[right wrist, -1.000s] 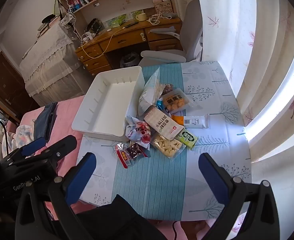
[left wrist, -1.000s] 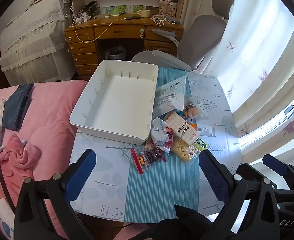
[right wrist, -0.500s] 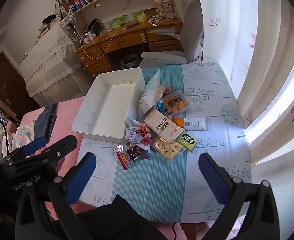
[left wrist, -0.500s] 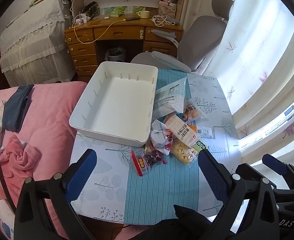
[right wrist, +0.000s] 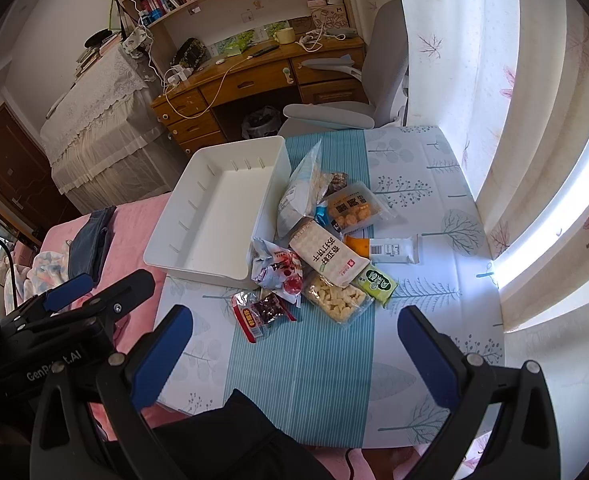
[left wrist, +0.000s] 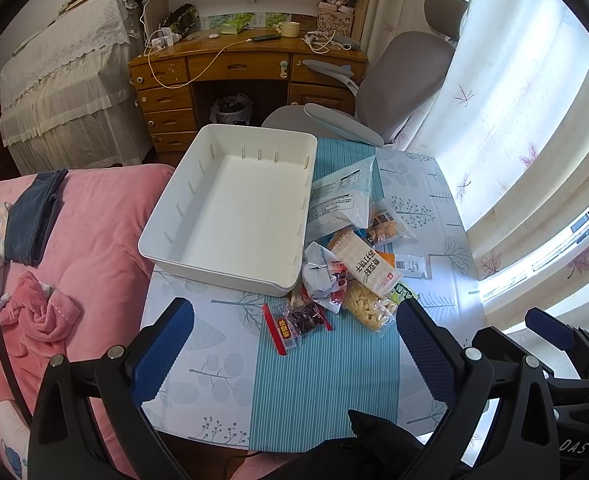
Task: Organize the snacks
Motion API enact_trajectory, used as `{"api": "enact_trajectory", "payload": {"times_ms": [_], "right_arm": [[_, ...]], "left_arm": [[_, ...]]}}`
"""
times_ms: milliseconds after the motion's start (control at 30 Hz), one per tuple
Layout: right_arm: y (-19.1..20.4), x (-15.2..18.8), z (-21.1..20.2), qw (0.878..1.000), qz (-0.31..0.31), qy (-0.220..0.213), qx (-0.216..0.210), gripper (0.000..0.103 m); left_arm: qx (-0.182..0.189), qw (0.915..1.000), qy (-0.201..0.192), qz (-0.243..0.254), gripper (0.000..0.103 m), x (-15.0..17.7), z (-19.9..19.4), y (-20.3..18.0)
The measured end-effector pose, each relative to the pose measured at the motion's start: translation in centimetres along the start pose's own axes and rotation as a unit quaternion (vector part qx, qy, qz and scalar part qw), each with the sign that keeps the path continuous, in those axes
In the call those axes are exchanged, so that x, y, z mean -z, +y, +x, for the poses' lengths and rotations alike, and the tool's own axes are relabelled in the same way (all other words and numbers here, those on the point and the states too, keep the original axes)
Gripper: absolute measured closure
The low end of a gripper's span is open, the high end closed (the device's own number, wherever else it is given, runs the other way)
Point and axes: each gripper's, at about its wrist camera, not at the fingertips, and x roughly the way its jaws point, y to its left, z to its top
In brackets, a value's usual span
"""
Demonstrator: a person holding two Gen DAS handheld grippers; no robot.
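While spread wide over the near edge of the table (left wrist: pixel 422 184), both claws hang empty.

Table: covered by a cloth with a leaf print and a teal striped runner (left wrist: pixel 322 392) down the middle; pink bedding (left wrist: pixel 94 232) against its left edge, grey office chair (left wrist: pixel 398 80) past the far edge, curtains (right wrist: pixel 494 80) along the right edge.

White plastic bin (left wrist: pixel 174 220): on the far left part of the table, nothing inside, slotted inner walls, its left side overhanging the table edge toward the bedding.

Snack pile: just right of the bin, around the runner.
- Pale blue-white bag (right wrist: pixel 298 196): leaning against the bin's right wall, largest of the packets.
- Cracker pack with dark lettering (right wrist: pixel 328 256): lying on top of the pile's middle.
- Clear pack of orange puffs (right wrist: pixel 354 208): toward the far right of the pile.
- Clear pack of pale pieces (right wrist: pixel 336 300): at the near side of the pile, on the runner.
- Crumpled white and red wrapper (right wrist: pixel 276 270): touching the bin's near right corner.
- Orange and white bar (right wrist: pixel 386 248): on the right of the pile.
- Red-edged packet of dark pieces (right wrist: pixel 260 314): nearest the near edge of the table.
- Small green packet (right wrist: pixel 378 284): beside the pale pieces.

Left gripper (left wrist: pixel 294 348): blue pads apart, above the near part of the table, touching nothing.

Right gripper (right wrist: pixel 294 348): blue pads apart, likewise above the near edge, clear of every packet.
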Motion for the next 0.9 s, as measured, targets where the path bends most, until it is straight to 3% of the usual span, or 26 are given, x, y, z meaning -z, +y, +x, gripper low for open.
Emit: {"api": "enact_trajectory", "payload": {"times_ms": [567, 900], "right_arm": [[0.5, 0.0, 0.3, 1.000, -0.012, -0.008, 0.014, 0.000], [0.8, 1.0, 0.0, 0.999, 0.012, -0.016, 0.045, 0.000]], "left_arm": [[0.010, 0.9999, 0.001, -0.003, 0.003, -0.9, 0.7, 0.7], [0.041, 0.9991, 0.011, 0.001, 0.003, 0.3, 1.7, 1.9]]}}
